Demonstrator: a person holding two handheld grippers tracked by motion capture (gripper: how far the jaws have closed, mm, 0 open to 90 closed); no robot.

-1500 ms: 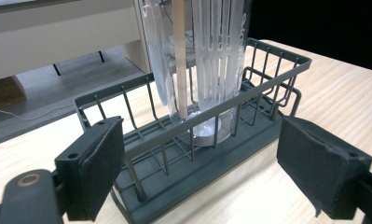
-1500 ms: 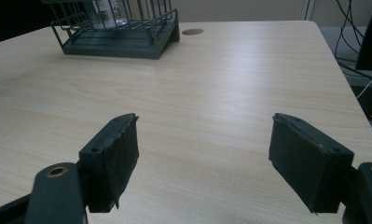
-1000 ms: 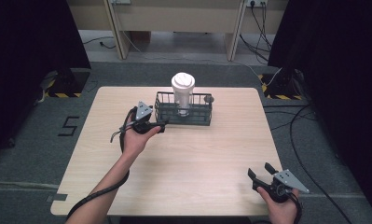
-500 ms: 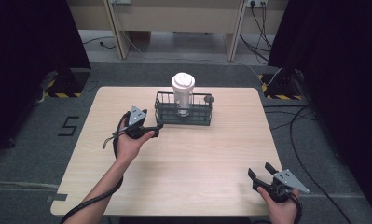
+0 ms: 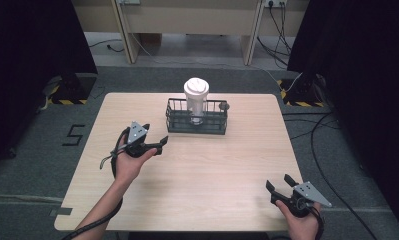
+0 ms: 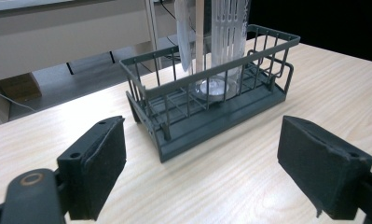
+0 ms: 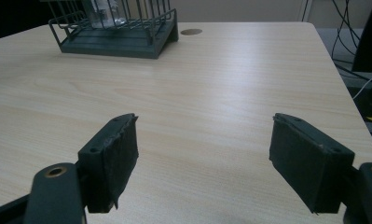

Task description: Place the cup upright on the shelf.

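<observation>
The basket is set on the table toward its far edge, and the cup is held upright inside it. The left gripper is held near the basket's near left corner, jaws spread wide and empty. The right gripper is kept at the table's near right corner, well apart from the basket, jaws likewise spread with nothing between them.

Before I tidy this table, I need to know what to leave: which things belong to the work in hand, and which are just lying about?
In the job:
dark grey wire basket
clear plastic cup with white lid, standing in the basket
left gripper, open, nearest the basket

Lying about:
small round grey disc set in the tabletop
right gripper, open, idle at the near edge
</observation>
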